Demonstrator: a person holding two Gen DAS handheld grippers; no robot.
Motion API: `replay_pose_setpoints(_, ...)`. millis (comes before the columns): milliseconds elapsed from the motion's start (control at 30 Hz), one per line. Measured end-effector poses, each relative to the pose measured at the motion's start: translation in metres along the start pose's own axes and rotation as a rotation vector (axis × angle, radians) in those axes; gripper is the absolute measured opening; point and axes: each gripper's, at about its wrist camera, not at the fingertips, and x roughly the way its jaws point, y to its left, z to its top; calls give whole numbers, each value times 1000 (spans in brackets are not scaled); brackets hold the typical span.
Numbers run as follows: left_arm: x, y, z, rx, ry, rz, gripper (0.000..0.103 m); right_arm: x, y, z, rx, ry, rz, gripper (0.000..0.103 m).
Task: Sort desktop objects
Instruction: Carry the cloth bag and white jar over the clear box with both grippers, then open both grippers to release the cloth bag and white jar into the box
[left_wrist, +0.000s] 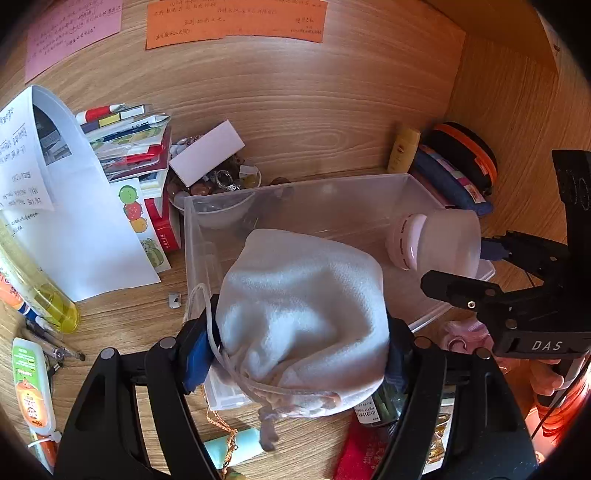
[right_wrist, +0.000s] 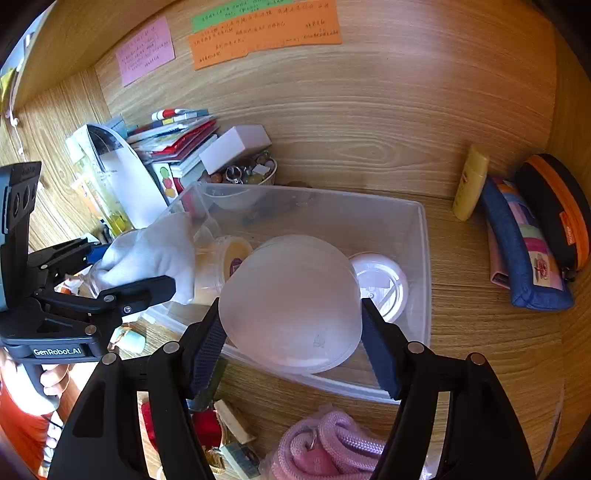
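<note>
Left gripper (left_wrist: 301, 354) is pinching a white pouch (left_wrist: 303, 310) between its pads, holding it over the near edge of the clear bin (left_wrist: 295, 195) just ahead. Drawstring is dangling below the gripper.

Right gripper (right_wrist: 291, 354) is clamping a frosted jar (right_wrist: 291, 295) across its body, tilted on its side, over the bin's near wall. Pink-white lid end (right_wrist: 380, 284) is pointing away, into the bin.

Already in the bin: a yellow tub (right_wrist: 229, 266), lying ahead-left of the right gripper, just beside the pouch. Otherwise the bin floor is showing mostly bare, so sorting is looking early, by my read.

Left to sort, as far as seen:
- Below the right gripper: pink cord (right_wrist: 332, 443), red item (right_wrist: 207, 424), small bits beside it.
- Below the left gripper: mint tube (left_wrist: 236, 446), dark bottle (left_wrist: 380, 406).
- Far left of the left gripper: glue bottle (left_wrist: 31, 387), pens (left_wrist: 51, 343), yellow bottle (left_wrist: 40, 291).
- Ahead-left, past the bin: papers (left_wrist: 74, 221), book stack (right_wrist: 177, 136), trinket bowl (left_wrist: 218, 181).
- Far right of the right gripper, on the surface: yellow tube (right_wrist: 471, 181), blue case (right_wrist: 524, 251), black-orange case (right_wrist: 557, 206).

Whether those back-wall items belong in the bin is unclear. Both held items appear to be about to go in.
</note>
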Motion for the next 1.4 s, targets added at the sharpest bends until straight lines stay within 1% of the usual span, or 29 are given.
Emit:
replay_pose_setpoints(300, 16, -4, 5, 32, -4, 40, 74, 23, -1, 3, 1, 54, 15, 65)
replay_pose_setpoints(467, 26, -7, 8, 62, -4, 78, 74, 26, 3, 4, -24, 48, 6, 63)
replay_pose_setpoints(567, 31, -8, 9, 74, -7, 92, 74, 27, 4, 4, -29, 50, 25, 58)
replay_pose_setpoints(767, 38, -12, 11, 93, -3, 104, 76, 29, 8, 2, -27, 52, 29, 58)
replay_pose_setpoints(933, 36, -10, 10, 84, 18, 76, 76, 25, 11, 1, -30, 44, 28, 58)
replay_pose_setpoints(1100, 31, -10, 6, 67, 27, 67, 76, 20, 16, 0, -43, 35, 16, 59)
replay_pose_setpoints(1267, 23, -10, 0, 46, 26, 59, 76, 11, 18, -3, -49, 20, 8, 59)
replay_pose_setpoints(1400, 10, -10, -3, 40, 3, 53, 76, 1, 19, -7, -62, -3, -11, 61)
